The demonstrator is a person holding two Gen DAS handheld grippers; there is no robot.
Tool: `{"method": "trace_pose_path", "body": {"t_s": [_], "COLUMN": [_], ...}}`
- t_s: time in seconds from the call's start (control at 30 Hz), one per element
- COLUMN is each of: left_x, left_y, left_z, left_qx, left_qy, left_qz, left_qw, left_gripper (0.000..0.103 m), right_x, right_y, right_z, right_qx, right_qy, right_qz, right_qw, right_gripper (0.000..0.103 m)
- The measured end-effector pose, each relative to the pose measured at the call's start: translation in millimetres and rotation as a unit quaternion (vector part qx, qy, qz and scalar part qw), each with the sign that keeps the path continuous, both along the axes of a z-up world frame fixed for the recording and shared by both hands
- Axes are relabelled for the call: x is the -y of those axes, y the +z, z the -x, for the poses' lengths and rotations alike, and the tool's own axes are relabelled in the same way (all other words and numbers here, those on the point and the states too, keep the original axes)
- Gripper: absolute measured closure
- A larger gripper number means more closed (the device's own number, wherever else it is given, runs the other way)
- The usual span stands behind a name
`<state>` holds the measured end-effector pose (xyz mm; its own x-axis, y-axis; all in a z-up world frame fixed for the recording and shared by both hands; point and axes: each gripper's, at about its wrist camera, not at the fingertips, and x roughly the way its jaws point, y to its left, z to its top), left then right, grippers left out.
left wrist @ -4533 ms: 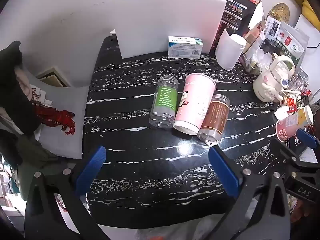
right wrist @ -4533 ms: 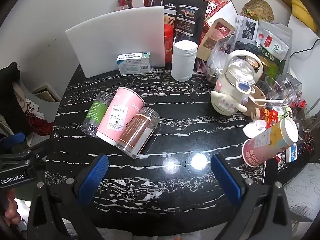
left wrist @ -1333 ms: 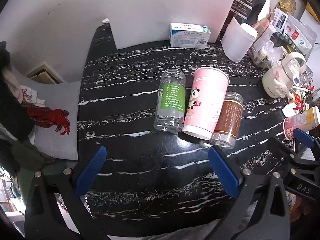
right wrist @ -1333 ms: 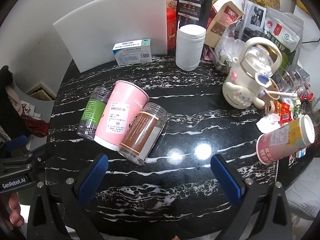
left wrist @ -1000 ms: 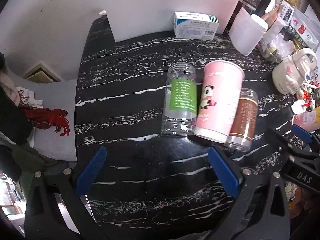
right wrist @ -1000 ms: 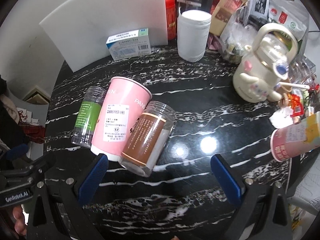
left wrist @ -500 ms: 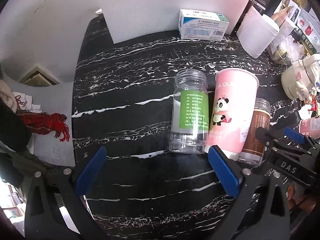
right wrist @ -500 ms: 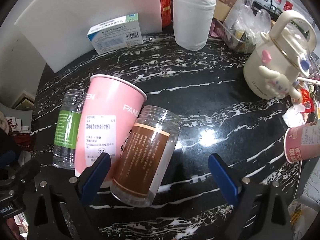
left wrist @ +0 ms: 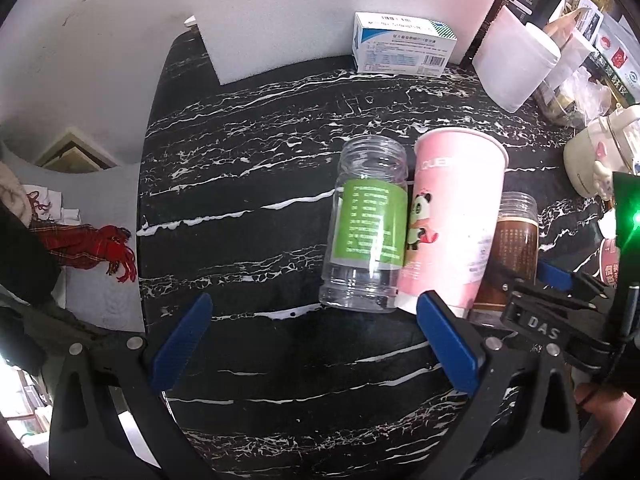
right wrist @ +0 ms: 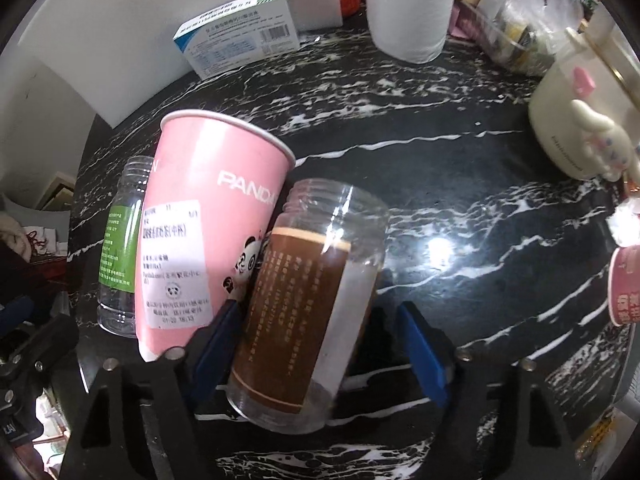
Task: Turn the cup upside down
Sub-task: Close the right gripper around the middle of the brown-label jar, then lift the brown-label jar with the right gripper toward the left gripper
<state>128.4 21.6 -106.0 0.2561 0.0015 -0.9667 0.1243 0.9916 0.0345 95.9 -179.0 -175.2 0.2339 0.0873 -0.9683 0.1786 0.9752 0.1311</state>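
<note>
A pink paper cup [left wrist: 452, 220] lies on its side on the black marble table [left wrist: 248, 184], between a clear green-label jar [left wrist: 366, 232] and a clear brown-label jar [left wrist: 514, 236], all with mouths facing away. My right gripper [right wrist: 320, 344] is open, its blue pads either side of the brown-label jar's [right wrist: 308, 300] base; the left pad sits between that jar and the pink cup [right wrist: 200, 220]. My left gripper [left wrist: 316, 340] is open and empty, just short of the green-label jar's base. The right gripper also shows in the left wrist view [left wrist: 560, 292].
A white foam board [left wrist: 320, 12] and a blue-white box [left wrist: 404, 48] stand at the back. A white canister [left wrist: 516, 68], snack bags and a cream kettle [right wrist: 576, 112] crowd the right side. Another pink cup [right wrist: 628, 284] lies at the right edge. A grey cloth [left wrist: 92, 208] lies left of the table.
Both grippers have moved forward toward the three lying containers. The right gripper's pads now straddle the brown-label jar's base and have narrowed somewhat. The containers have not moved.
</note>
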Motion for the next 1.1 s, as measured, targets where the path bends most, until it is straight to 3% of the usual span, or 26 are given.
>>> {"method": "trace_pose_path", "body": {"t_s": [0.07,0.43,0.7,1.1], "left_x": [1.5,9.3,19.0,40.3], "left_y": [1.7,22.6,39.0,32.2], "left_z": [1.2,15.6,43.0,88.3], "left_qx": [0.001,0.022,0.040,0.033], "left_qy": [-0.002,-0.009,-0.015,-0.024], "left_qz": [-0.002,-0.005,-0.003,-0.002], "left_qw": [1.0000,0.9997,0.9991,0.9991], "left_gripper": [0.001,0.001,0.001,0.001], "right_x": [-1.1,5.5,18.0,22.7], "right_y": [-3.3,12.7,17.6,13.9], "right_z": [-1.5,13.7,54.6,101.2], "right_qx": [-0.009,0.010,0.017,0.067], "right_qy": [0.005,0.015,0.009,0.017], "right_qz": [-0.007,-0.004,-0.005,0.003], "right_qw": [1.000,1.000,1.000,0.998], "right_gripper": [0.039,0.040,0.041,0.041]}}
